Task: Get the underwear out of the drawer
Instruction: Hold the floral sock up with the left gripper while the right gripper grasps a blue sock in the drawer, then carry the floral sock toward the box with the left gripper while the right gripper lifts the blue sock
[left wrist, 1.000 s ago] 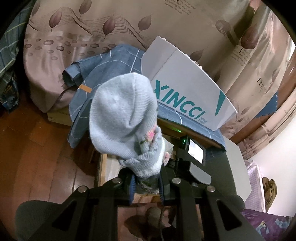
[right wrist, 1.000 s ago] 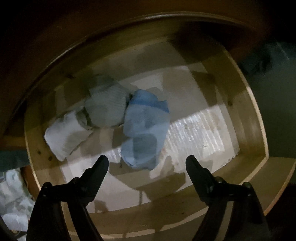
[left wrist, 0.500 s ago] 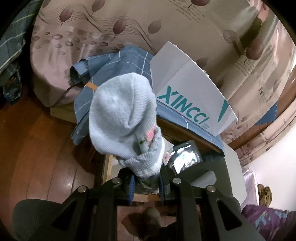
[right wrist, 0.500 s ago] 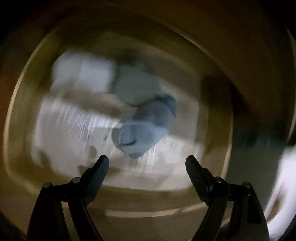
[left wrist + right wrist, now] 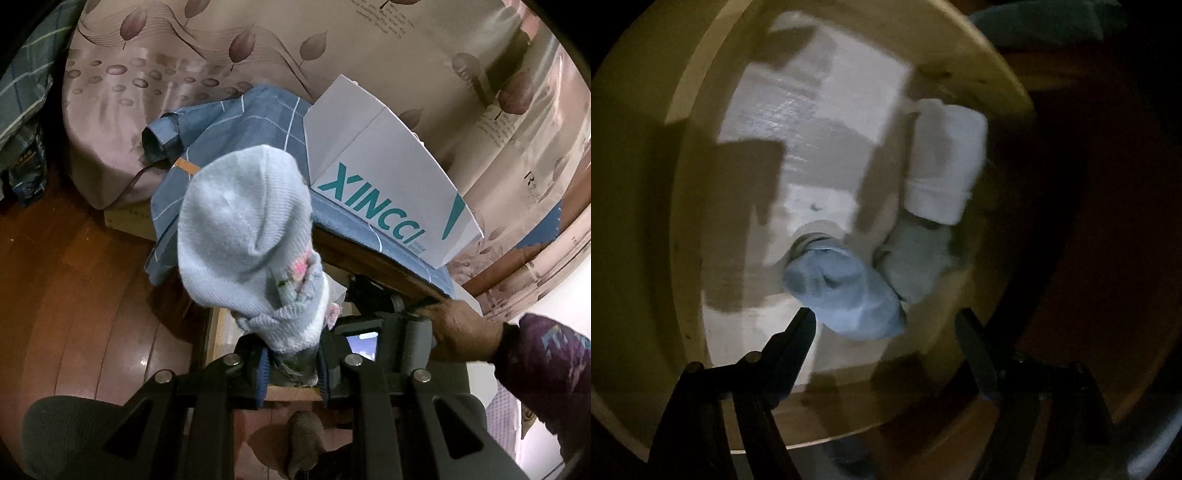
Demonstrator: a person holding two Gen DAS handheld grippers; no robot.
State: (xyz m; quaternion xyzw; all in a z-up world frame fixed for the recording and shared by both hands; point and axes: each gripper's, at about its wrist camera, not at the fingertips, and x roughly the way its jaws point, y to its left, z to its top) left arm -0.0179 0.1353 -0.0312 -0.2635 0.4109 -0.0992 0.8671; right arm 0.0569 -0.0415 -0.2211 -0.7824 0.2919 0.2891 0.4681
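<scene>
The left gripper [image 5: 291, 363] is clamped on the cuffed end of a pale blue knit garment [image 5: 243, 236], which stands up from the pads with its long axis running away from the camera and its rounded end leaning toward the upper left (a small pink flower pattern sits near the cuff). Only the left wrist view shows the room: a white box printed XINCCI [image 5: 388, 188] resting on a blue checked cloth [image 5: 255, 122], a leaf-patterned bedspread [image 5: 155, 74] behind them, the wooden floor [image 5: 74, 295], and a hand [image 5: 461, 332] in a patterned sleeve [image 5: 546, 369] holding the other device at lower right. Only the right wrist view looks into the drawer [image 5: 683, 184], dim and somewhat blurred. There the right gripper [image 5: 886, 325] has its jaws spread apart, having just been closing a little, with nothing pressed between them. A blue folded piece [image 5: 846, 295] lies on the drawer bottom just ahead of the fingertips, its long axis slanting from upper left to lower right. Touching it on the right is a grey-white piece [image 5: 916, 258], and beyond that a white folded piece [image 5: 945, 158] lying lengthwise toward the top.
</scene>
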